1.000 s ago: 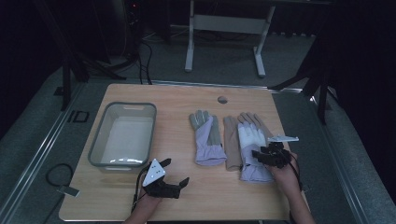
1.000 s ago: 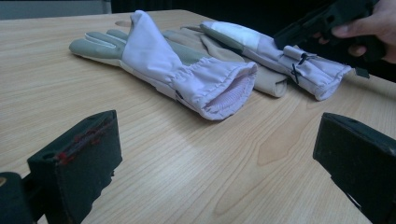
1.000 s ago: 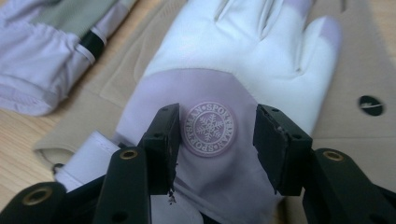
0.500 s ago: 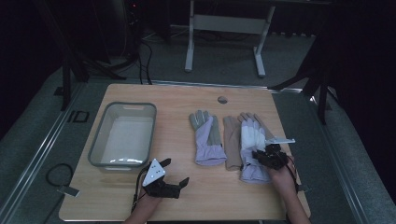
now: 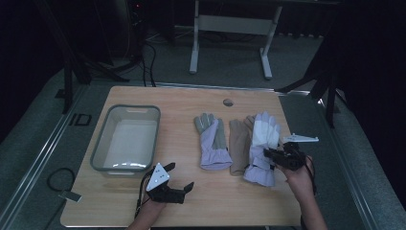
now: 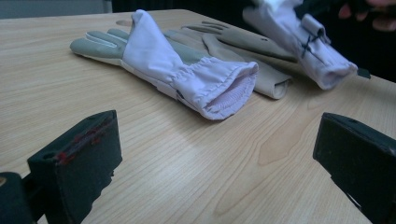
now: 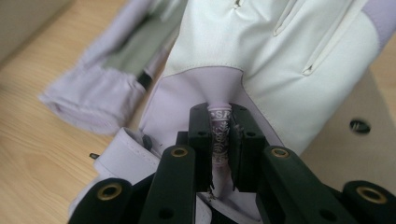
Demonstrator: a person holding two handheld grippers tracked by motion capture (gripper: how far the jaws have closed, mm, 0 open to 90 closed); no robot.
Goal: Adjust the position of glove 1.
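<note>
Nearest the person, at six o'clock on the table [image 5: 191, 98], the left gripper [image 5: 184, 179] is resting with jaws wide and empty. At four o'clock, the right gripper [image 5: 268, 154], whose jaws have just been closing, is pinching a fold of the white-and-lilac glove [image 5: 262, 143] overlying a tan glove [image 5: 238, 146]. Lifting appears under way; next comes carrying it clear, probably toward the grey bin [image 5: 125, 139] at nine o'clock. A second lilac glove [image 5: 211, 141] is lying centrally.

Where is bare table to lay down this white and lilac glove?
Free: the wooden table beyond the grey plastic bin, and the near edge between both hands. Crowded: right of centre, where the grey and lilac glove and tan glove lie beside the white and lilac glove.
</note>
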